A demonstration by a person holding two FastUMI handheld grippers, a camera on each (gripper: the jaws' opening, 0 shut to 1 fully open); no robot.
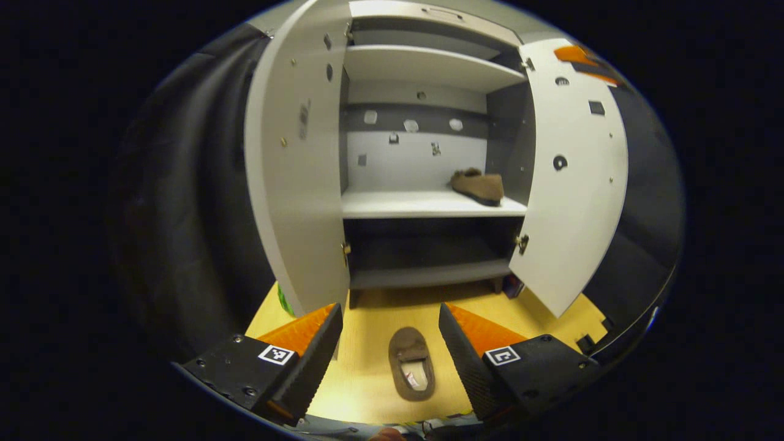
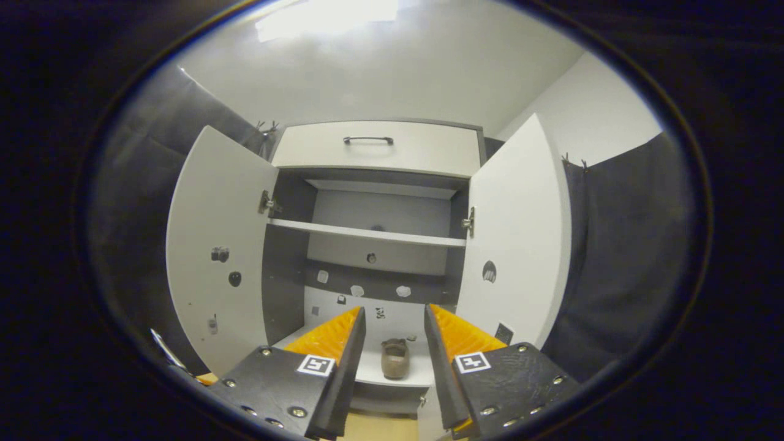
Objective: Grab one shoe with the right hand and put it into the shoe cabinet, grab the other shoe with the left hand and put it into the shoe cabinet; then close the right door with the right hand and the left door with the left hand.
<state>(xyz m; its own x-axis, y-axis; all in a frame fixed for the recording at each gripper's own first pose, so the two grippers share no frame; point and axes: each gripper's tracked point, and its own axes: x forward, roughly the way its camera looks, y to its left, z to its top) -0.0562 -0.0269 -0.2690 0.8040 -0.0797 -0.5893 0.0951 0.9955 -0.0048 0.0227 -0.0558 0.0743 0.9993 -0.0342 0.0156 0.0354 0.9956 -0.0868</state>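
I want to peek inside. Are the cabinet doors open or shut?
Open. The left door and the right door both swing wide, so you can see the shelves and one shoe inside.

floor (image 1: 367,380): yellow wood | walls: dark cloth (image 2: 612,257), white wall (image 2: 600,122) | ceiling light (image 2: 324,15): bright
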